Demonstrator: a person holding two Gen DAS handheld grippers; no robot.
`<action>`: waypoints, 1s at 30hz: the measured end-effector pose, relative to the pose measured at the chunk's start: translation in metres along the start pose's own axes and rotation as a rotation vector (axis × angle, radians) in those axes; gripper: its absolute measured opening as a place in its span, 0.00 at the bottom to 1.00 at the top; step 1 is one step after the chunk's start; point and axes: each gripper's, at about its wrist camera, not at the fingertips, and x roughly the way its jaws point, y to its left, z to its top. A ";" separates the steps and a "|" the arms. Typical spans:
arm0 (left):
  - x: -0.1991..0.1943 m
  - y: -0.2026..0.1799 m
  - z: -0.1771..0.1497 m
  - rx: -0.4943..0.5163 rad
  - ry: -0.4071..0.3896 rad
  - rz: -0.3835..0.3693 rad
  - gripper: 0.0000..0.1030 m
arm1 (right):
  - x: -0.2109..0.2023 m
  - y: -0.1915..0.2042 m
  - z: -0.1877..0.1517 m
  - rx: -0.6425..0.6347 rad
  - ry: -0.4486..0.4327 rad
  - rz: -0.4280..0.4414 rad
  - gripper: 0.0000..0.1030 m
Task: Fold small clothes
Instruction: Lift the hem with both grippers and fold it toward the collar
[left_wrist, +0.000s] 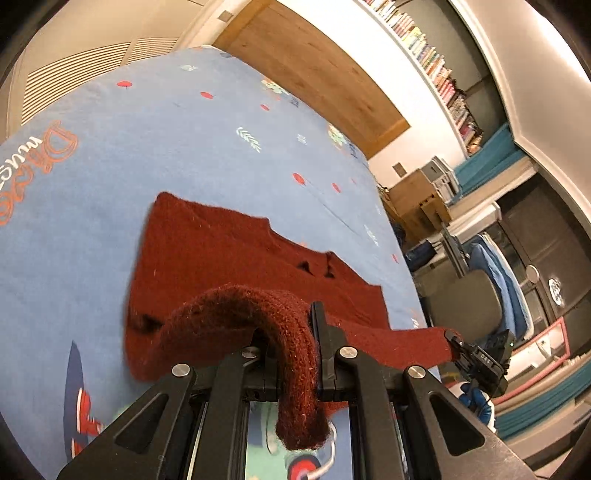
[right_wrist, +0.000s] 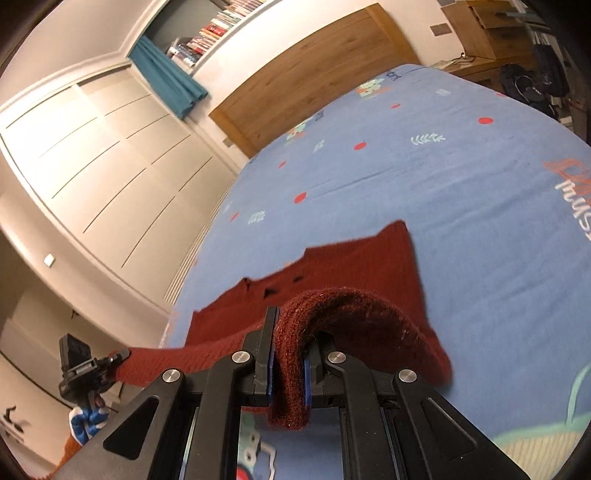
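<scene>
bed (left_wrist: 147, 147) largest, blue printed sheet, fills both views. sweater (left_wrist: 221, 251), dark red knit, lies part flat on bed, far edge toward headboard (left_wrist: 314, 62), near edge raised off the sheet. that near edge runs taut as one band between the two tongs, so long axis is side to side, hand to hand.

left gripper (left_wrist: 291, 332) clamped narrow on one end of the band, knit bulging over the jaws. right gripper (right_wrist: 290, 339) likewise pinched on the other end. each seen small in the other's view.

judgement: body of sweater lies ahead of both, toward headboard; neither hand nearer. fold likely carries the held edge forward over it.
</scene>
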 end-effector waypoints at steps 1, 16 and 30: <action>0.008 0.004 0.005 -0.010 0.002 0.010 0.09 | 0.009 -0.001 0.007 0.000 0.002 -0.011 0.10; 0.087 0.072 0.034 -0.137 0.118 0.189 0.10 | 0.121 -0.038 0.032 0.070 0.141 -0.145 0.13; 0.084 0.094 0.049 -0.265 0.134 0.125 0.38 | 0.146 -0.064 0.031 0.121 0.182 -0.219 0.38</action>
